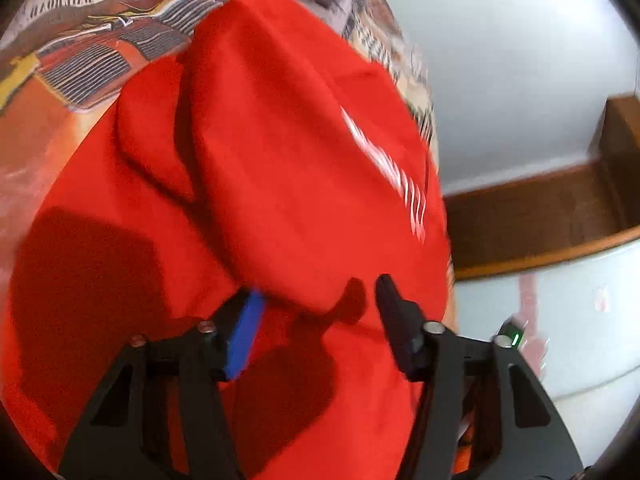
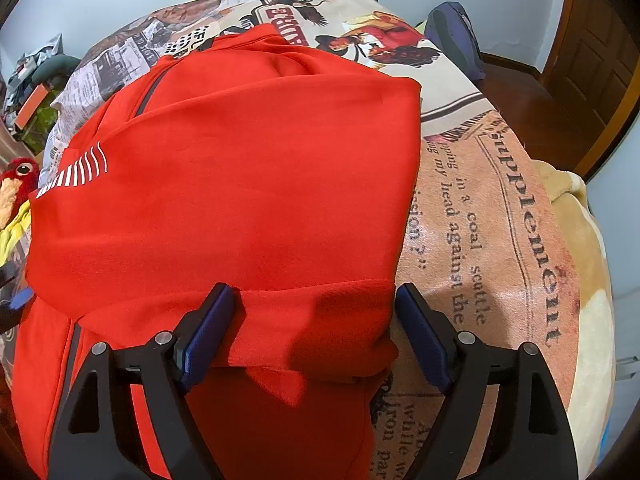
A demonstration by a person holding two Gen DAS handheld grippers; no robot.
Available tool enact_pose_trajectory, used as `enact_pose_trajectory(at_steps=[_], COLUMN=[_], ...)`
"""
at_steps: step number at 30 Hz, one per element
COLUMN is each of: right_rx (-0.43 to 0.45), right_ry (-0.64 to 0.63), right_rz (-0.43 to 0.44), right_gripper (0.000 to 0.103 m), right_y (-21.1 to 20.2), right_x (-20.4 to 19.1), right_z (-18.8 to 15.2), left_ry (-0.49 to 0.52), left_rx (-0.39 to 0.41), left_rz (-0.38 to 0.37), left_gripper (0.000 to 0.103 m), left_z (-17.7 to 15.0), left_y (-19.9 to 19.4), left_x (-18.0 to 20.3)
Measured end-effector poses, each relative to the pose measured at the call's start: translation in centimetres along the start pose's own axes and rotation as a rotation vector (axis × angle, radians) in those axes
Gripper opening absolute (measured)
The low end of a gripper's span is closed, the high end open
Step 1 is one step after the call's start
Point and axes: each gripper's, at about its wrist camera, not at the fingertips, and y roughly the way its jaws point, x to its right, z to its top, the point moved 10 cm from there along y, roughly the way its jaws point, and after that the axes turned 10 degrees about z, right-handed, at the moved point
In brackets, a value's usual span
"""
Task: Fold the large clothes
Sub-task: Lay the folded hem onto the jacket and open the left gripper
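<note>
Right wrist view: right claw (image 2: 314, 308) spread wide, pinching nothing. Between its two blue pads (image 2: 208, 332), the folded edge of a big red top (image 2: 248, 184), lying on a bed. Right pad just off the top's right edge, over the bedspread (image 2: 500, 240) with newspaper print on it. Ahead of the claw, the top folded over itself, with white stripes (image 2: 76, 174) ahead and to the left and a dark zip line (image 2: 150, 92) farther ahead. More red cloth under the claw, close to the camera. Far left, a red fluffy toy (image 2: 18, 176) with a big eye. Far ahead and right, a dark blue bag (image 2: 456, 40) by the wall and a brown wooden door (image 2: 592, 60).

Left wrist view, a bit blurry: left claw (image 1: 316, 300) spread too, holding nothing. Red top (image 1: 280, 152) lumped up right in front of it, a fold poking between the fingers. White stripes (image 1: 384, 168) ahead and to the right. Brown wood trim (image 1: 540, 220) farther right, along the wall.
</note>
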Motion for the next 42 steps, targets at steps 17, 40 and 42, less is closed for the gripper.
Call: enact_pose_trajectory(at_steps=[17,40,42], right_rx=[-0.004,-0.045,-0.055], right_ry=[-0.019,-0.012,-0.015], right_rz=[0.021,-0.026,-0.051], right_gripper=[0.094,0.093,0.093], right_y=[0.5,-0.1,-0.8], right_x=[-0.6,-0.1,0.2], right_z=[-0.1,0.1,0.3], left_ry=[0.177,0.348,0.396], left_rx=[0.358,0.393,0.378], left_rz=[0.208,0.616,0.629], left_gripper=[0.006,0.042,0.043], left_z=[9.5,7.5,7.4], left_y=[-5.0,-14.5,-13.9], left_x=[4.3,-3.9,-3.0])
